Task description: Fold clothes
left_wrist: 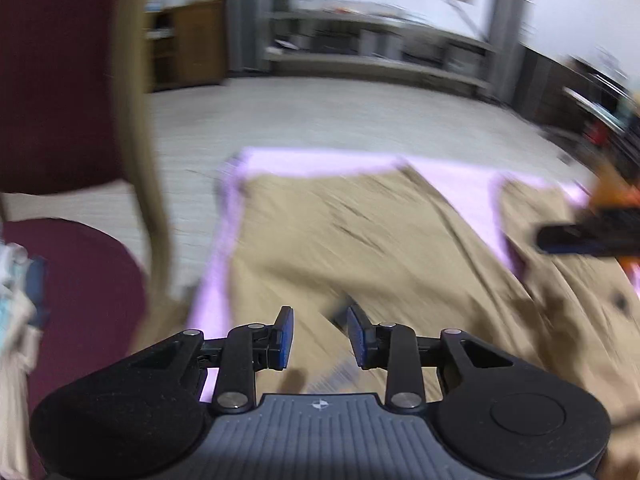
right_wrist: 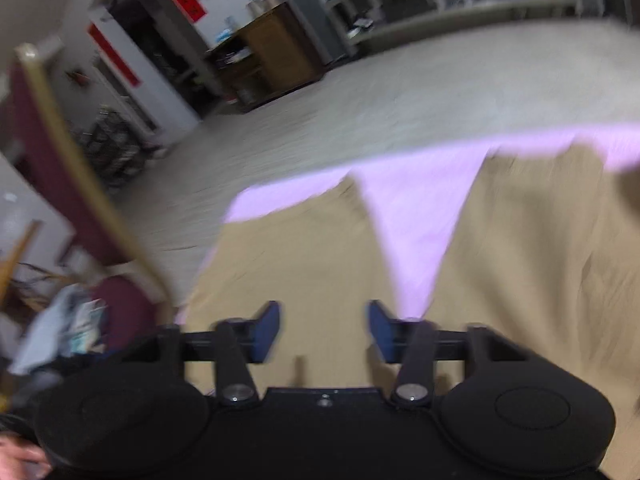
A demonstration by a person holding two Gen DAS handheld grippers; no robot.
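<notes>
Held left tool [left_wrist: 320, 336] and right tool [right_wrist: 324, 330] agape, empty, above tan trousers [left_wrist: 360, 232] spread on pink sheet [left_wrist: 320, 162].

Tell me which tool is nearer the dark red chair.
Left. The left tool is over the tan trousers right beside the dark red chair; the right tool sits farther along the trousers.
</notes>
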